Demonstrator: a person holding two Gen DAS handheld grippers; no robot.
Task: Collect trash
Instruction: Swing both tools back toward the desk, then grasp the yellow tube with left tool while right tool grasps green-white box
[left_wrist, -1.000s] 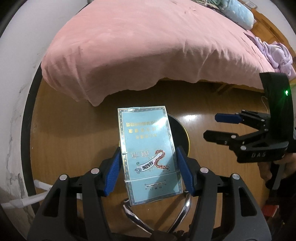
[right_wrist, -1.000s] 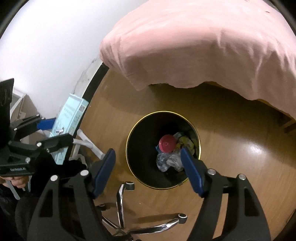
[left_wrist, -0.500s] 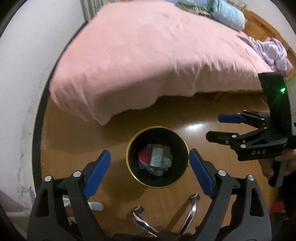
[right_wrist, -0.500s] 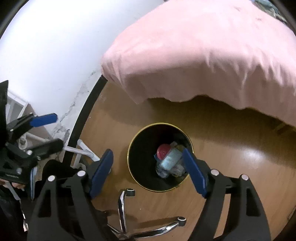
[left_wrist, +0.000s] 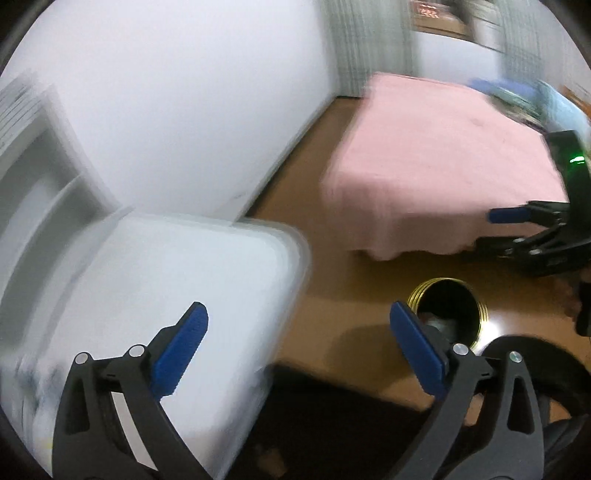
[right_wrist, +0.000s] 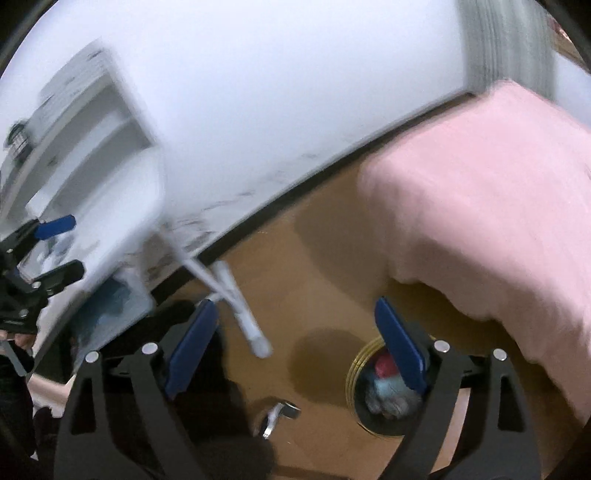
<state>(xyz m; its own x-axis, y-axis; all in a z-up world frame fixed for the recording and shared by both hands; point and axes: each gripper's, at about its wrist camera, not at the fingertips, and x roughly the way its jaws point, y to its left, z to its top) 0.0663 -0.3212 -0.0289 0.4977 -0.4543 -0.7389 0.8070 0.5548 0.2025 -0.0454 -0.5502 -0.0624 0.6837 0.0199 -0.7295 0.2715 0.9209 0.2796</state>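
Two black plastic two-finger grippers are seen, the left gripper (left_wrist: 299, 350) and the right gripper (right_wrist: 295, 349). Each finger is faced with a blue pad (left_wrist: 181, 347) and fastened with round silver screws (left_wrist: 460, 349). A green light (left_wrist: 577, 159) is lit on the right gripper's body.

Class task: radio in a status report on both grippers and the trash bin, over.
Left gripper opening, empty. Right gripper opening, empty. Trash bin on the floor by the pink bed, trash inside. Nothing in the way.

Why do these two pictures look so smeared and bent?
Left wrist view: motion blur smears the white table and pink bed; only the left gripper stays sharp. Right wrist view: same streaking, the fisheye lens curves the wall, and the bin is dim.
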